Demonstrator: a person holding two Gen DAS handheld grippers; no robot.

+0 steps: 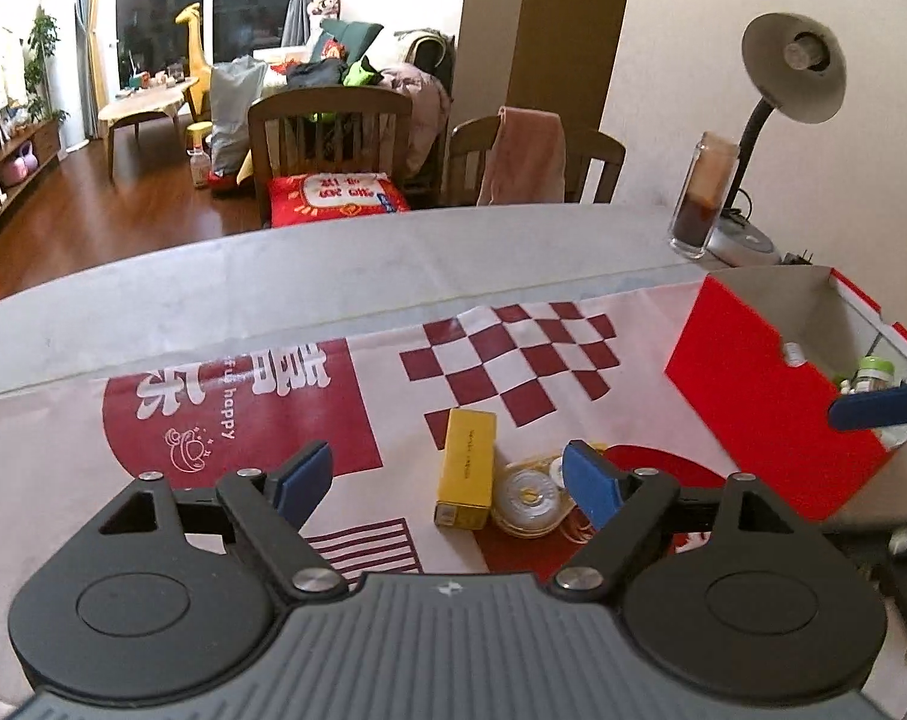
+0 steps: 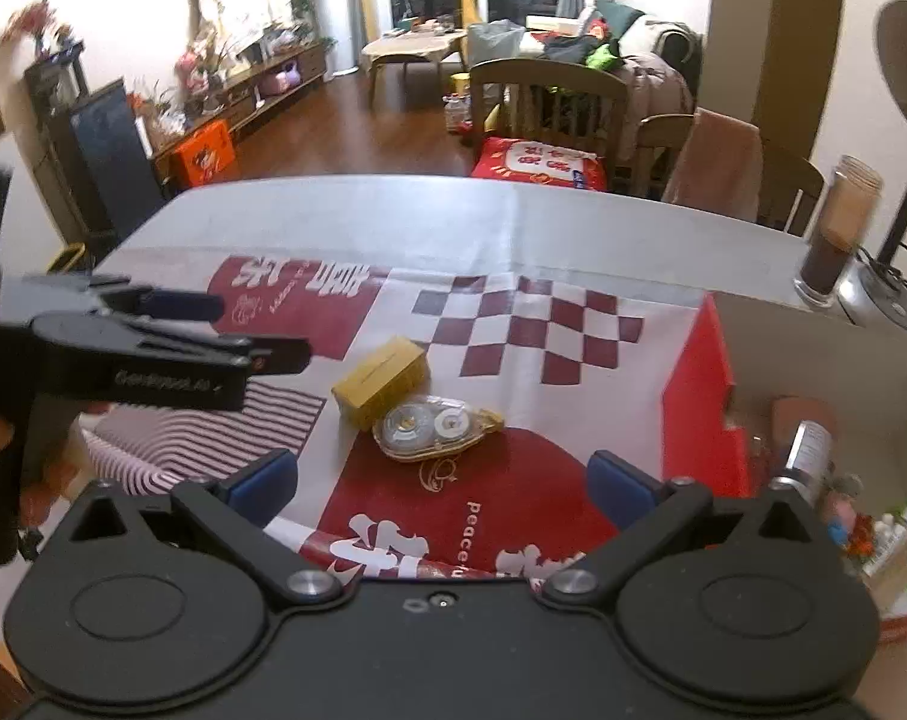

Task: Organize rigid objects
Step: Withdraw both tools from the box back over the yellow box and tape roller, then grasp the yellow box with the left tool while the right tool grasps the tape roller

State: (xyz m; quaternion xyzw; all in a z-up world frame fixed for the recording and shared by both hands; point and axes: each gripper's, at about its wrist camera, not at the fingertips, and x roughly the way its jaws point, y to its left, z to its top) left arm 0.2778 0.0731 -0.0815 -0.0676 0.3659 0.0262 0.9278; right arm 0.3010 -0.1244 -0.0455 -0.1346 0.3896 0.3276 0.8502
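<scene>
A small yellow box [image 1: 466, 468] lies on the red and white tablecloth [image 1: 273, 396], with a clear correction tape dispenser [image 1: 531, 498] touching its right side. Both also show in the right wrist view, the box [image 2: 382, 379] and the dispenser [image 2: 435, 427]. My left gripper [image 1: 447, 483] is open and empty, just short of the box. My right gripper [image 2: 444, 489] is open and empty, just short of the dispenser. A red cardboard box [image 1: 753, 396] stands at the right and holds several small bottles [image 2: 807, 456].
A glass jar [image 1: 702, 198] and a desk lamp [image 1: 783, 96] stand at the table's back right corner. Wooden chairs [image 1: 333, 132] stand beyond the far edge. The left gripper shows in the right wrist view [image 2: 153, 348] at the left.
</scene>
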